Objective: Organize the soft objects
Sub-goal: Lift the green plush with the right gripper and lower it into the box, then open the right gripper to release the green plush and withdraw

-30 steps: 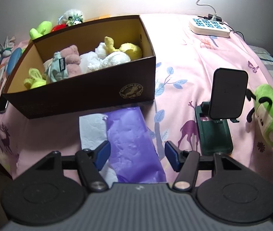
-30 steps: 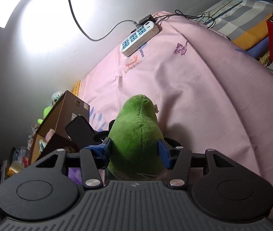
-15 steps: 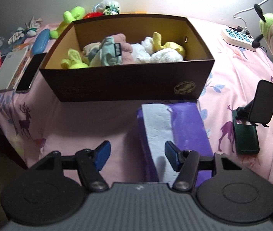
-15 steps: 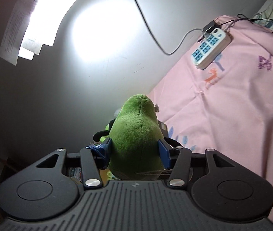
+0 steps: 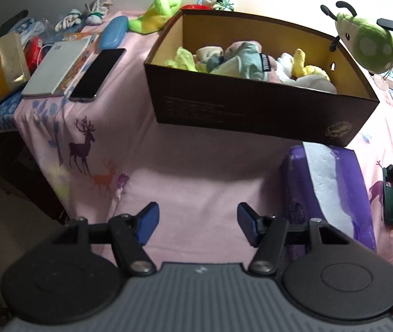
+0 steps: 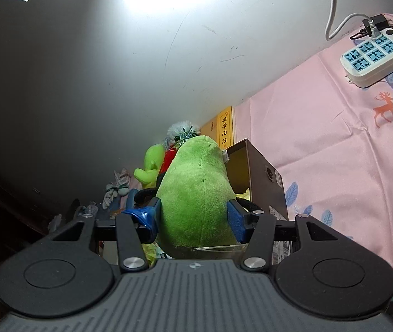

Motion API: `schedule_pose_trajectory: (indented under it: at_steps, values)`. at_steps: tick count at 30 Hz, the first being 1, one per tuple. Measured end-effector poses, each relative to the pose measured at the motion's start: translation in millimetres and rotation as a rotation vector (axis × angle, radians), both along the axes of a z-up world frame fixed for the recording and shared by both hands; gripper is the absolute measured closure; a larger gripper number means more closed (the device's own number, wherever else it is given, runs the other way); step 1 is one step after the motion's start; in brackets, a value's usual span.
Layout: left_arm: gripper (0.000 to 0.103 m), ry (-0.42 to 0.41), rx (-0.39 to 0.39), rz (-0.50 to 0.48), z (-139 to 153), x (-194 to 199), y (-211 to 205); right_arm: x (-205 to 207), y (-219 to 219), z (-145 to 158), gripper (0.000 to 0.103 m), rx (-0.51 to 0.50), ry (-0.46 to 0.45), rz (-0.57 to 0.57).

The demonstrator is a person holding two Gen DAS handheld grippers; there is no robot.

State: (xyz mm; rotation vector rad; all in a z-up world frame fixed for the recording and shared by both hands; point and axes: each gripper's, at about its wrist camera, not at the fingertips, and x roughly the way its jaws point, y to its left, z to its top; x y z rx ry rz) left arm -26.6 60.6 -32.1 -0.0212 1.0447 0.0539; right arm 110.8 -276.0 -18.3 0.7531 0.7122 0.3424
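Carrying the green bug plush to the box

I am gripping the green bug plush (image 6: 195, 193) in my right gripper (image 6: 193, 218), jaws pressing its sides, its long axis pointing forward along my fingers; it is hanging over the brown cardboard box's (image 5: 251, 113) right end, so the drop lies just below. My left gripper (image 5: 197, 217) is hovering open and empty above the pink sheet (image 5: 185, 166), farther away.

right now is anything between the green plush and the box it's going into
Nothing visible. The green plush, clamped in the right gripper, hangs in the air by the box's open right end; only soft toys already lie inside.
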Motion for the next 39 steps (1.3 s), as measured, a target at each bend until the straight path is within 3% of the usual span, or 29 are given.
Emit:
schedule_pose_trajectory:
  at_steps: [11, 16, 19, 22, 30, 39]
  values:
    - [0.042, 0.004, 0.0, 0.02, -4.1, 0.1, 41.1, 32.5, 62.4, -22.2, 0.063, -0.261, 0.061, -0.008]
    - [0.042, -0.001, -0.001, 0.011, -4.9, 2.6, 49.9, 30.0, 66.3, -21.7, 0.063, -0.233, 0.056, -0.001]
    - [0.042, -0.005, -0.007, -0.008, -4.9, 5.1, 51.1, 24.8, 60.7, -20.0, 0.063, -0.103, 0.054, 0.014]
    - [0.042, -0.012, -0.01, -0.036, -4.0, 7.8, 48.6, 16.0, 56.8, -17.7, 0.063, -0.06, 0.06, -0.001]
    - [0.042, -0.035, -0.011, -0.128, -0.2, 21.5, 30.0, -32.5, 50.7, -3.6, 0.063, -0.067, 0.035, -0.025]
    - [0.042, -0.118, -0.003, -0.211, 18.9, 43.3, -12.3, -104.2, 45.9, 18.4, 0.063, -0.226, -0.036, -0.09]
